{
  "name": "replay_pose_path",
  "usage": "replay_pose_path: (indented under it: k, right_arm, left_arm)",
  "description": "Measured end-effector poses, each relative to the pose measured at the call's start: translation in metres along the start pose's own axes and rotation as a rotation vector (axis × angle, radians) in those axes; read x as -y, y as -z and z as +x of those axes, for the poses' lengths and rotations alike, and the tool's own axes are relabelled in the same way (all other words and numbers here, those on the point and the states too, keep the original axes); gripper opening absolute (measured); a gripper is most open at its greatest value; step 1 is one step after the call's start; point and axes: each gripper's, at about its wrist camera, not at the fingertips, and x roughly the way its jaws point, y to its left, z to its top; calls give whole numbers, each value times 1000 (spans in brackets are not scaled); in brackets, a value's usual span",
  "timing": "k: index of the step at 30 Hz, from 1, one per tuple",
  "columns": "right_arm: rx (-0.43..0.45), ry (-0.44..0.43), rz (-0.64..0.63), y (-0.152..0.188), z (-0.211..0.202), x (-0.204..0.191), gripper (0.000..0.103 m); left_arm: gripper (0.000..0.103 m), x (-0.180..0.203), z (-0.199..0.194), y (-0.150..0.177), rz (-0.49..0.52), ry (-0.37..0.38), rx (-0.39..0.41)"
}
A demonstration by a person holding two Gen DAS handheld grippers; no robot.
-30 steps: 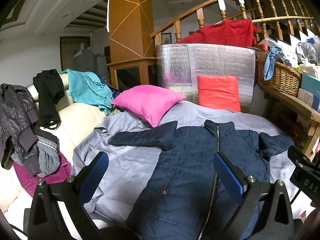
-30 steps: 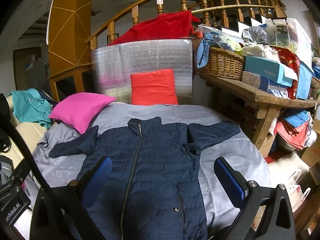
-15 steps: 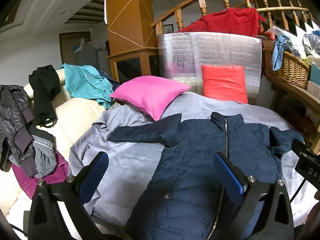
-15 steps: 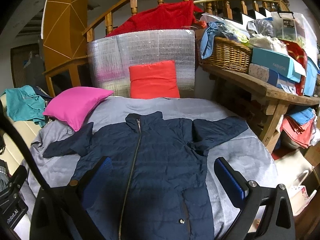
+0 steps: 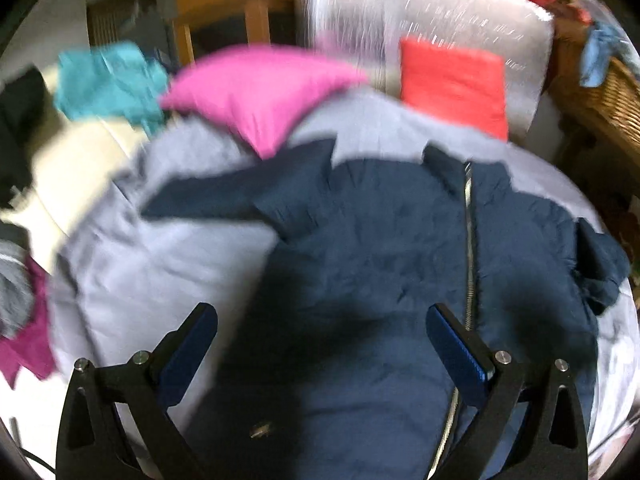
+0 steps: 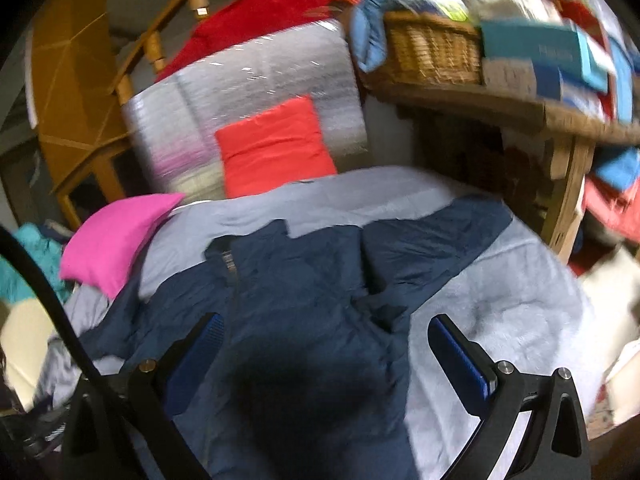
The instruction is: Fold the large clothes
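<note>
Jacket (image 5: 380,260) lies collar-up through mid-frame, zipper running top to bottom, right sleeve (image 6: 436,236) nearer the spread right claw (image 6: 324,360), left claw (image 5: 320,348) spread too.

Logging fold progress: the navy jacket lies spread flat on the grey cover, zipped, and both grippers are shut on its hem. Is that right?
Not quite. Both the left gripper and right gripper are open above the navy jacket, holding nothing, as each wrist view shows. The rest holds: it lies spread on the grey cover, zipped.

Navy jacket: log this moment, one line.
navy jacket flat, unfolded on grey blanket | left gripper open above | right gripper open above | frames blurred
</note>
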Motion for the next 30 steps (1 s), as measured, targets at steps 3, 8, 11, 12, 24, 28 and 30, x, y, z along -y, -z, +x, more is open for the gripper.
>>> replay_pose_path:
  k: [3, 8, 11, 12, 24, 28, 30]
  right_arm:
    - [-38, -25, 98, -16, 45, 53, 103]
    - [-55, -147, 405, -40, 108, 150, 103]
    - [-62, -161, 553, -45, 141, 191, 101]
    - [-83, -155, 604, -45, 155, 207, 98]
    - [-182, -49, 696, -52, 239, 255, 30]
    - [-142, -34, 609, -62, 225, 235, 13]
    - [-102, -49, 537, -73, 213, 215, 13]
  left_arm:
    - [103, 6, 49, -6, -29, -19, -72]
    - [103, 12, 89, -6, -40, -35, -81]
    - [103, 16, 102, -8, -23, -32, -119]
    - [103, 16, 103, -9, -18, -28, -116]
    - [103, 55, 130, -11, 140, 3, -141]
    - [103, 60, 138, -7, 152, -12, -162]
    - [103, 58, 140, -6, 128, 2, -171]
